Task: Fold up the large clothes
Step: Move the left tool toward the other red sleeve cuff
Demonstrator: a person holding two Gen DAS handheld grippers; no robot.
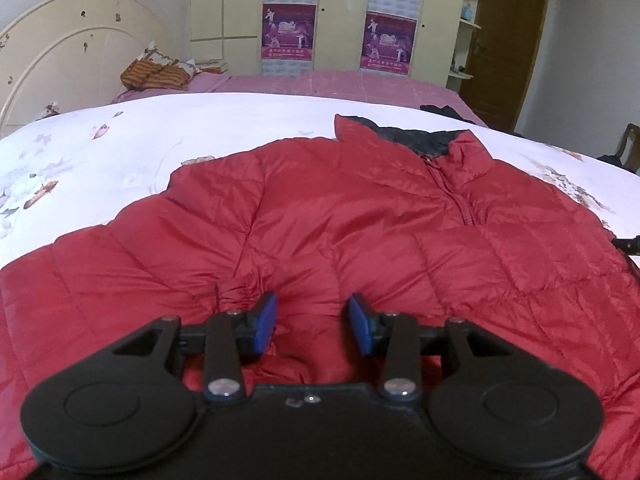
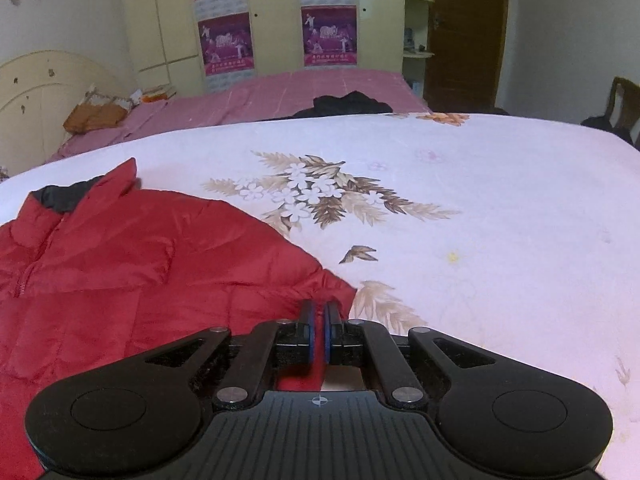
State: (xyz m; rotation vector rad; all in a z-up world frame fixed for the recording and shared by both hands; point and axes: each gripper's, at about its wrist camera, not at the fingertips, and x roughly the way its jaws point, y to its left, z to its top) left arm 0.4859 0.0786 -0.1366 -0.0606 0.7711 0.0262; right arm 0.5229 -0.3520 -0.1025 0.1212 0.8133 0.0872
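Right jaws pinching the jacket edge, left ones hanging wide apart

Right gripper [image 2: 319,330] is clamped on the red puffer jacket [image 1: 320,216], flat on the floral bedspread [image 2: 460,208]; left gripper [image 1: 313,320] hovers over the middle. I'd grab that bunched cuff before folding.

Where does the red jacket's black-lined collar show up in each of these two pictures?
Left wrist view: the collar sits upper right of centre, at the far end of the red jacket, beyond the open left gripper.
Right wrist view: the collar is at the far left, well left of the right gripper, which is shut on the jacket's edge.
Shared landmark: the purple posters on the wardrobe.
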